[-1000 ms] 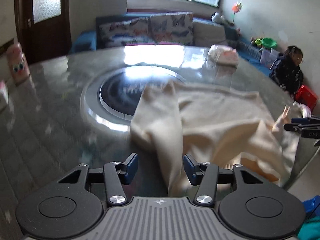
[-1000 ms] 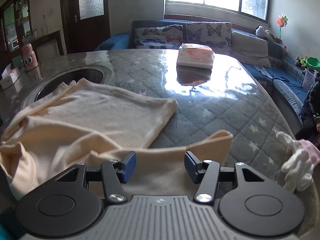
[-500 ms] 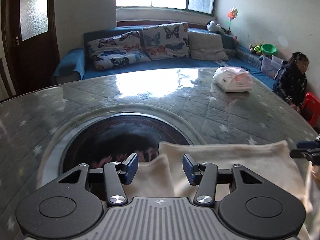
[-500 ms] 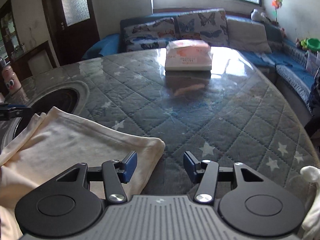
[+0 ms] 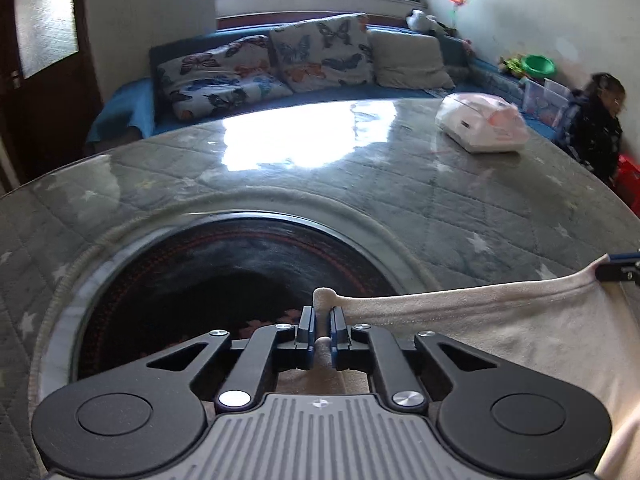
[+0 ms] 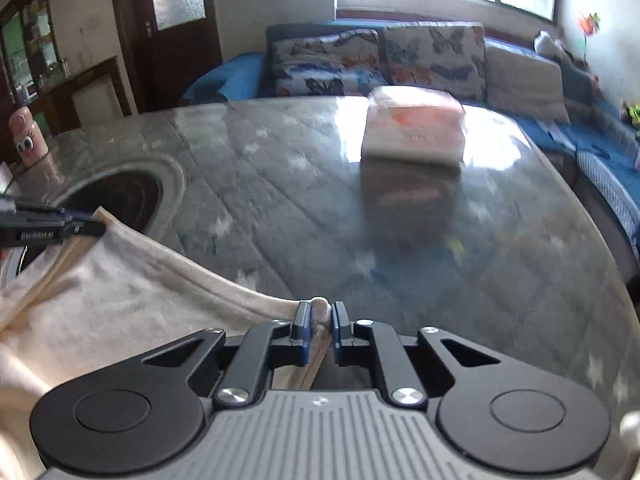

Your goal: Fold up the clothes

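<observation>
While each hand-held gripper (image 5: 322,322) (image 6: 319,320) pinches it, cream garment (image 5: 500,328) stretches taut.

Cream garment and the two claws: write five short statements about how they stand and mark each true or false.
1. The left claw is shut on a corner of the cream garment. True.
2. The right claw is open, with nothing between its fingers. False: it is shut on another corner of the garment.
3. The garment's far edge runs between the two claws. True.
4. The white and pink packet lies on top of the garment. False: it lies apart, farther back on the quilted table.
5. The dark round inset in the table is fully covered by cloth. False: most of it shows.
</observation>
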### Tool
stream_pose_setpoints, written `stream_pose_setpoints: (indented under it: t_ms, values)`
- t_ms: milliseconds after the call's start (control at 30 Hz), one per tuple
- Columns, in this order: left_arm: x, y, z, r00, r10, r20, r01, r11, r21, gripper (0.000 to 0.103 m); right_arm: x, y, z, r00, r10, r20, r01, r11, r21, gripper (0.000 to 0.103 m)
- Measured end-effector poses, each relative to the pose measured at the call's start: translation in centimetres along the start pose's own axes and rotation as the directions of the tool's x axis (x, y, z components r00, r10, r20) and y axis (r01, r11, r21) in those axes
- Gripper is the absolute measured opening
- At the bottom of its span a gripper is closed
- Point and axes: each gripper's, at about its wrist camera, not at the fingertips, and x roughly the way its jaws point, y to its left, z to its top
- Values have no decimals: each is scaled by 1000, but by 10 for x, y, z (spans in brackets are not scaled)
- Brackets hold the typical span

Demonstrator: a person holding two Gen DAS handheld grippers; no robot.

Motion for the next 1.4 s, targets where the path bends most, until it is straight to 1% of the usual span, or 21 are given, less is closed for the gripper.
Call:
stream_pose_setpoints:
  t_ms: [100,167,200,233,333,400,433,467,567,600,667,767,833,933,1000,1100,1167,1233,1300,1333,1400]
  values:
    - [-3,19,5,999,33,24,-32,998,-57,8,15,8,21,999,10,35,-9,1000,-20,9]
    - [-1,30,8,998,59,19,-57,995,-78,8,26,14,35,998,21,55,-19,999,-30,9]
    - [0,36,9,997,71,14,-70,994,-88,8,34,18,39,999,23,45,-21,999,-42,9]
    - [2,39,9,997,81,7,-80,993,-89,8,42,22,42,999,25,36,-23,998,-54,12]
    - [6,45,7,994,107,-17,-108,990,-87,13,54,28,44,999,26,23,-25,996,-81,17]
    - [4,45,6,993,115,-10,-115,990,-78,15,48,26,41,999,35,24,-34,997,-63,19]
    - [0,43,5,993,119,-2,-118,990,-73,16,39,22,36,999,24,26,-23,998,-53,24]
    - [-3,41,5,992,122,8,-121,990,-69,18,30,18,31,1000,13,29,-12,999,-42,26]
    - [-17,33,5,992,117,38,-114,992,-62,21,2,1,12,999,-28,31,28,1000,-9,28]
    - [-23,29,4,993,105,49,-103,993,-58,21,-9,-6,3,999,-46,28,46,999,3,29]
    - [-35,19,3,994,77,72,-74,996,-48,22,-32,-18,-18,996,-88,19,87,996,28,39]
    - [-52,0,-6,996,7,88,-5,1000,-17,28,-62,-32,-51,988,-152,10,151,987,59,41]
    - [-59,-15,-14,996,-33,86,33,999,10,29,-77,-39,-72,982,-191,2,190,979,77,46]
    - [-65,-29,-29,995,-77,64,77,997,10,29,-86,-51,-94,979,-203,-12,203,970,134,46]
    - [-70,-34,-39,994,-90,57,90,996,0,29,-88,-56,-103,982,-188,-12,187,967,175,46]
    - [-79,-35,-52,995,-90,50,92,995,-35,29,-88,-53,-105,986,-168,19,161,969,188,47]
    - [-89,-34,-61,994,-90,57,93,994,-61,32,-87,-50,-102,988,-149,41,139,972,192,49]
    - [-101,-35,-69,993,-93,67,97,993,-73,33,-88,-43,-101,988,-140,61,128,976,178,50]
    - [-114,-39,-77,991,-109,80,114,991,-69,37,-85,-34,-100,989,-133,70,120,980,157,54]
    - [-120,-41,-80,989,-118,84,124,990,-64,41,-83,-30,-99,989,-129,69,119,983,143,56]
    - [-129,-49,-86,986,-142,88,146,989,-37,43,-75,-21,-99,983,-174,55,168,981,100,56]
